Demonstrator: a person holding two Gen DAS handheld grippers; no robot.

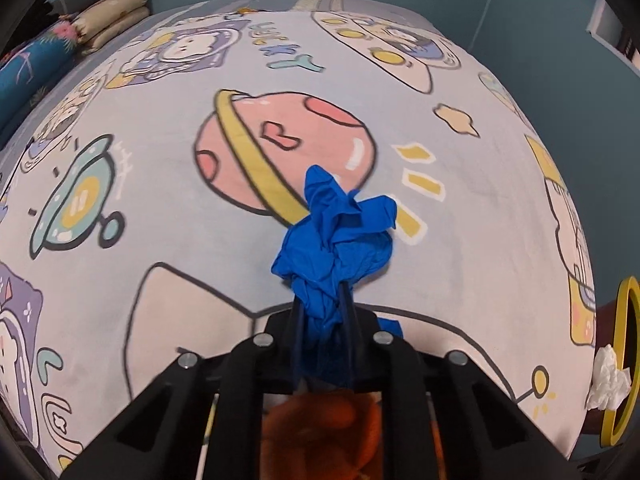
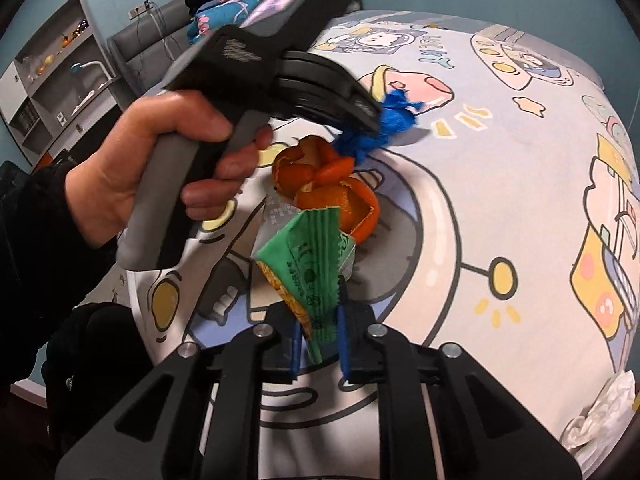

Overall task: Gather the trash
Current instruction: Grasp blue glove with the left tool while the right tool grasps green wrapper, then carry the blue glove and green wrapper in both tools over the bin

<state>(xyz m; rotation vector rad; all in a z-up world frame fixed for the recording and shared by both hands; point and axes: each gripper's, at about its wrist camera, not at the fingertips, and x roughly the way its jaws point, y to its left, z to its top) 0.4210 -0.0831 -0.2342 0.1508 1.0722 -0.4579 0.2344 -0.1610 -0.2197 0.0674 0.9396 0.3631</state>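
Left hand-held gripper [image 1: 322, 312]: its jaws are closed tight on a crumpled blue glove [image 1: 336, 228], which bunches out ahead of the fingertips and hangs just above the bed sheet [image 1: 160, 240]. Right hand-held gripper [image 2: 320, 340]: its jaws are clamped on the lower end of a green snack wrapper [image 2: 312, 256], which stands up ahead of the fingers. Just beyond that wrapper lies a curl of orange peel [image 2: 332, 184] on the sheet, below the left tool's glove. A person's hand [image 2: 160, 160] grips the left tool's grey handle, up and to the left of the right gripper. Crumpled white tissue [image 1: 608, 380] sits at the bed's edge, far to the right of the left gripper, beside a yellow ring [image 1: 626, 360].
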